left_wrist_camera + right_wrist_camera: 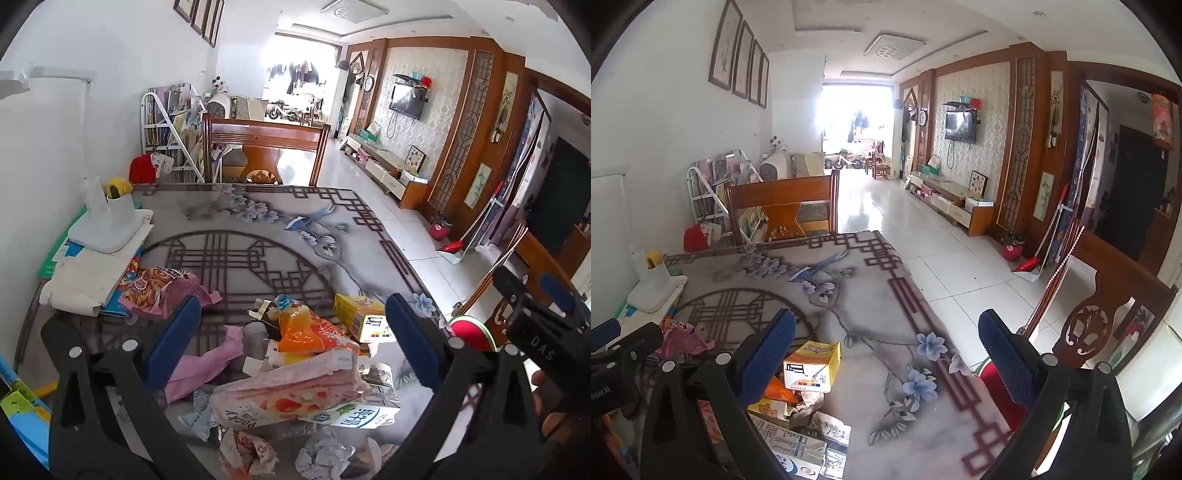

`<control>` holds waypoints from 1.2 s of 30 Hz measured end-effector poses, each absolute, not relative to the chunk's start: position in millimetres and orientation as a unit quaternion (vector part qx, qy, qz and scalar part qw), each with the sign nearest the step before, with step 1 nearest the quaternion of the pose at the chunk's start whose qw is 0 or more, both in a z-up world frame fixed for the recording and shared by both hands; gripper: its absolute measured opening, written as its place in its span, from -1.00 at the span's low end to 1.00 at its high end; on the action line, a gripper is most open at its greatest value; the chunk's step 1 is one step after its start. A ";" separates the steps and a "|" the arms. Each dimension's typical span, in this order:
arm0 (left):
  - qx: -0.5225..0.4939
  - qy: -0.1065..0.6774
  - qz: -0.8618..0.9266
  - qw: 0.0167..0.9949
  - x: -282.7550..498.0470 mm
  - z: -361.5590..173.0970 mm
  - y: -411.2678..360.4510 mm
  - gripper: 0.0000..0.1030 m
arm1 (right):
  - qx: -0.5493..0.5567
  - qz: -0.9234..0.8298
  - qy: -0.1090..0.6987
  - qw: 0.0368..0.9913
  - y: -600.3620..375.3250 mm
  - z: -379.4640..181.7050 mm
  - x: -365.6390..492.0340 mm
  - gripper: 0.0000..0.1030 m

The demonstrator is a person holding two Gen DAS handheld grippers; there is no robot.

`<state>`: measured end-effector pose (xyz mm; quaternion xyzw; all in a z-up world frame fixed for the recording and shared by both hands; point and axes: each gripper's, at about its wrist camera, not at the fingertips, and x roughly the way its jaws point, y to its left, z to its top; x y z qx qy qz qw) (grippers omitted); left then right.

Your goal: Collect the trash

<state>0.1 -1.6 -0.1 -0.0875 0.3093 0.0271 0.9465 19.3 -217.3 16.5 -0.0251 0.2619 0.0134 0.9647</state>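
A heap of trash lies on the patterned table point(258, 221): a pink strawberry snack bag point(291, 395), an orange wrapper point(306, 332), a yellow carton point(360, 314), a pink wrapper point(207, 362), crumpled paper point(321, 456) and a milk carton point(365, 413). My left gripper point(291, 325) hovers open above the heap, nothing between its blue pads. My right gripper point(886, 350) stands open over the table's right part, with the yellow carton point(812, 365) just beside its left finger point(768, 354). The right gripper also shows at the right edge of the left wrist view point(543, 314).
A white holder point(110, 225) stands on stacked papers and books point(88, 273) at the table's left. A noodle-print bag point(155, 291) lies beside them. Wooden chairs stand at the far end point(266, 147) and on the right point(1108, 325). Tiled floor point(960, 266) lies to the right.
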 end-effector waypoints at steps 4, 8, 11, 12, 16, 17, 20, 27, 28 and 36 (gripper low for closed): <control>-0.102 0.304 0.023 0.947 -1.8 0.0 1.9 0.90 | -0.027 0.010 0.256 0.966 -217.3 19.9 19.2 0.85; -0.104 0.300 0.019 0.948 -6.1 0.5 6.5 0.90 | -0.029 0.006 0.248 0.968 -214.3 18.0 12.4 0.85; -0.094 0.311 0.026 0.945 0.7 -4.4 0.7 0.90 | -0.014 0.004 0.255 0.967 -219.2 16.7 13.1 0.86; -0.093 0.311 0.027 0.946 0.5 -4.9 0.7 0.90 | -0.013 0.005 0.256 0.967 -217.7 15.7 12.8 0.86; -0.085 0.312 0.034 0.946 1.6 -0.2 3.5 0.90 | -0.005 0.003 0.262 0.965 -217.5 17.7 14.5 0.86; -0.084 0.312 0.035 0.946 1.7 -0.3 3.7 0.90 | -0.004 0.004 0.264 0.965 -218.1 18.2 15.5 0.86; -0.084 0.315 0.039 0.945 1.6 0.7 5.5 0.90 | -0.003 0.006 0.265 0.964 -216.4 18.4 15.9 0.86; -0.082 0.312 0.044 0.945 -2.7 0.1 8.3 0.90 | -0.002 0.011 0.268 0.963 -213.9 16.1 15.0 0.86; -0.083 0.313 0.043 0.945 -1.9 -0.3 9.5 0.90 | -0.002 0.011 0.269 0.963 -213.9 16.2 15.2 0.86; -0.078 0.311 0.045 0.946 -4.7 -0.1 9.2 0.90 | -0.002 0.009 0.269 0.963 -213.7 15.1 13.3 0.86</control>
